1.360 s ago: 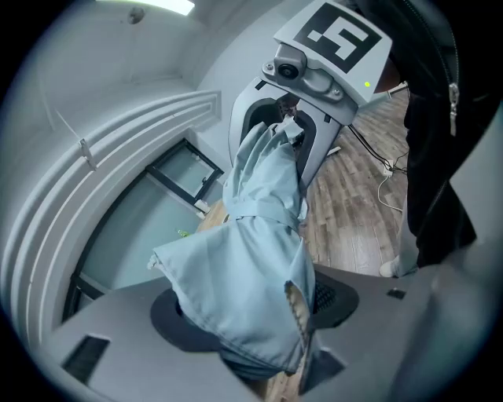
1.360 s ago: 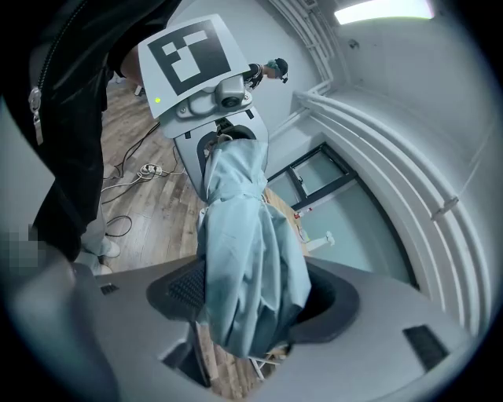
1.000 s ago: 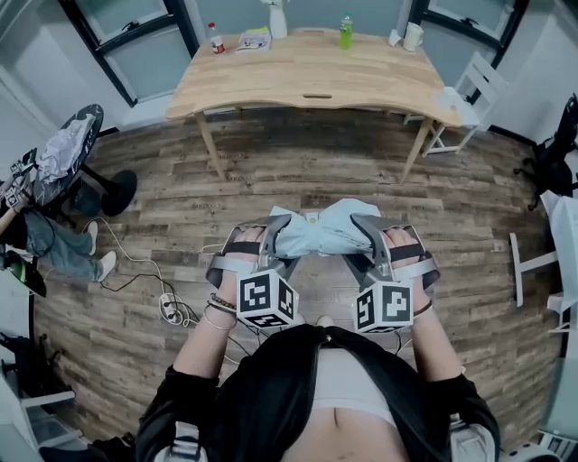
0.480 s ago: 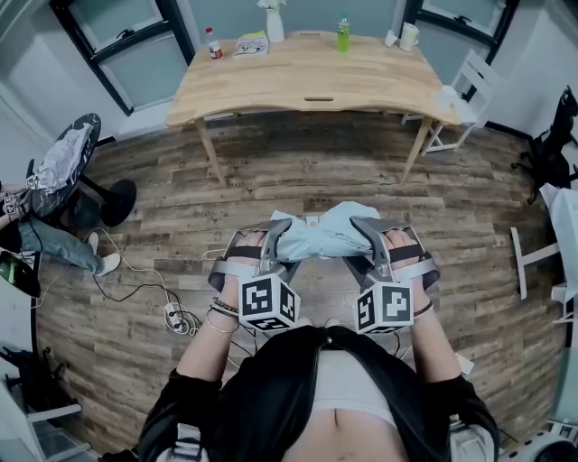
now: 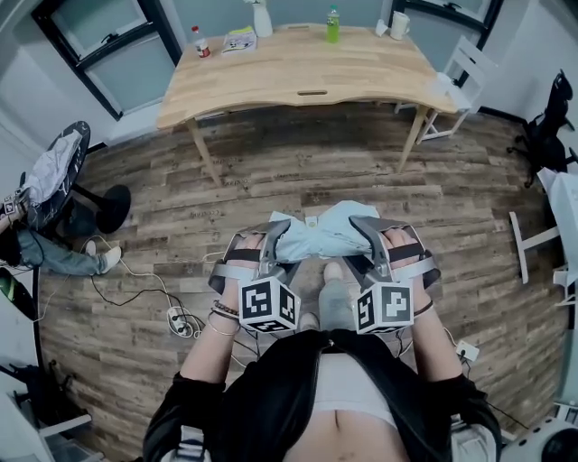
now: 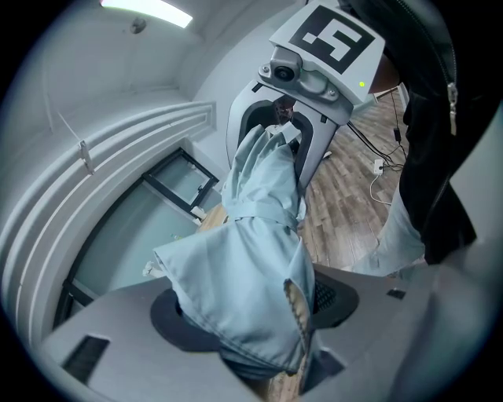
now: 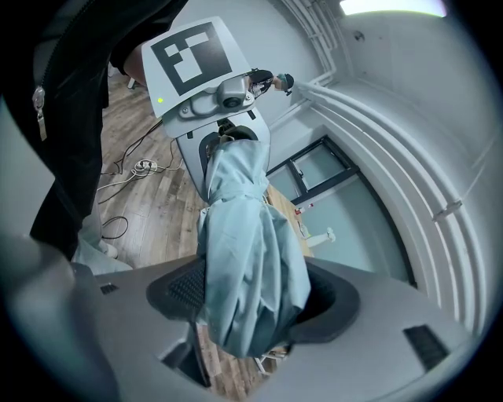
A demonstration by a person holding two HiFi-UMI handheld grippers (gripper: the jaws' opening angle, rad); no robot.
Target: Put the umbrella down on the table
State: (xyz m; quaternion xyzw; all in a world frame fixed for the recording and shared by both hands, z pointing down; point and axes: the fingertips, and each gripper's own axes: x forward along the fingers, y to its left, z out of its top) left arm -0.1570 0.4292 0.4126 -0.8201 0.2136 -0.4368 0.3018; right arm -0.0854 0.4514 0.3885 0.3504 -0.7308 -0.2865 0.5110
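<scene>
Both tools gripping, nothing placed yet. Left tool point(image 5: 271, 242) has its jaws wide and clamped on the left end of the umbrella point(image 5: 321, 233). Right tool point(image 5: 368, 236) is the same on the right end. In both gripper views the pads press on bunched pale-blue cloth; no view shows whether they reach the shaft underneath.

The folded umbrella hangs crosswise between the tools, just in front of the person, over the wood floor point(image 5: 271, 171). It's well apart from the table point(image 5: 298, 77), which stands on the far side.

Risks, as I judge them:
- The grip is on loose cloth, so the bundle could slide through the pads and sag or drop before it gets to the table.
- If one tool lets go first, the umbrella would swing off the other and fall.
- Pulling the tools apart could tug the cloth out of one jaw.
- There's floor to cross, and the cables point(image 5: 172, 316) near left are a trip hazard.
- The green bottle point(image 5: 332, 24), red-cap bottle point(image 5: 199, 41) and mug point(image 5: 398, 24) sit along the far edge, so reaching too far could knock one over.
- Set too close to the near edge, it could roll off.
</scene>
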